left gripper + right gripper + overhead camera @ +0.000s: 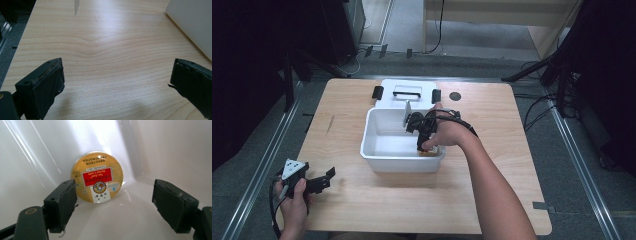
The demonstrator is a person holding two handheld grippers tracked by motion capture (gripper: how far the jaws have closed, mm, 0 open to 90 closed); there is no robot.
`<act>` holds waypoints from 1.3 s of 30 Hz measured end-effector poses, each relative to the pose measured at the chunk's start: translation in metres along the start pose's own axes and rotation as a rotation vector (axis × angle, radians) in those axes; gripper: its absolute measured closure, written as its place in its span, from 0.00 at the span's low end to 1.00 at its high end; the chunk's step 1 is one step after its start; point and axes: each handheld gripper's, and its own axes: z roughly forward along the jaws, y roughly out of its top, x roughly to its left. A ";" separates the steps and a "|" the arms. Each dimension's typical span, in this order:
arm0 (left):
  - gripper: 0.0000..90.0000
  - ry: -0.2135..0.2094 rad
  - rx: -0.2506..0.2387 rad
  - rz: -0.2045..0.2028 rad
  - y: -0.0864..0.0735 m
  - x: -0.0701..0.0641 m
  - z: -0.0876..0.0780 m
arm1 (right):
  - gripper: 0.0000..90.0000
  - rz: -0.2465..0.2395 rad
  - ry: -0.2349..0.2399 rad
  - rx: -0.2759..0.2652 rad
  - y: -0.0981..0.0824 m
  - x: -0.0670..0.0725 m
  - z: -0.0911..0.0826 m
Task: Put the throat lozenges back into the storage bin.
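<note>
Through the left gripper view I saw my left gripper with its two black jaws spread wide over the bare wooden table, nothing between them. A white bin wall sat at two o'clock.

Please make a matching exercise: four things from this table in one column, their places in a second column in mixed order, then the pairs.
Things:
1. tin
2. lid
3. left gripper
4. right gripper

Places:
a. flat on the table, behind the bin
b. near the table's front left corner, jaws open
c. on edge, leaning on the bin's inner wall
d. lowered into the bin, jaws apart before the tin

Pairs: 1-c, 2-a, 3-b, 4-d
</note>
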 end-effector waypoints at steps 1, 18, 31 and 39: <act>0.00 0.000 0.000 0.000 0.000 0.000 0.000 | 0.23 0.000 0.000 0.000 0.000 0.000 0.000; 0.00 0.005 -0.002 0.002 0.000 0.000 0.000 | 0.22 0.166 0.050 -0.201 -0.029 -0.013 -0.058; 0.00 0.008 -0.001 0.008 0.000 0.000 0.000 | 0.18 0.255 0.040 -0.263 -0.067 -0.026 -0.083; 0.00 0.010 -0.002 0.007 0.000 -0.001 0.001 | 0.15 0.326 0.017 -0.278 -0.095 -0.032 -0.081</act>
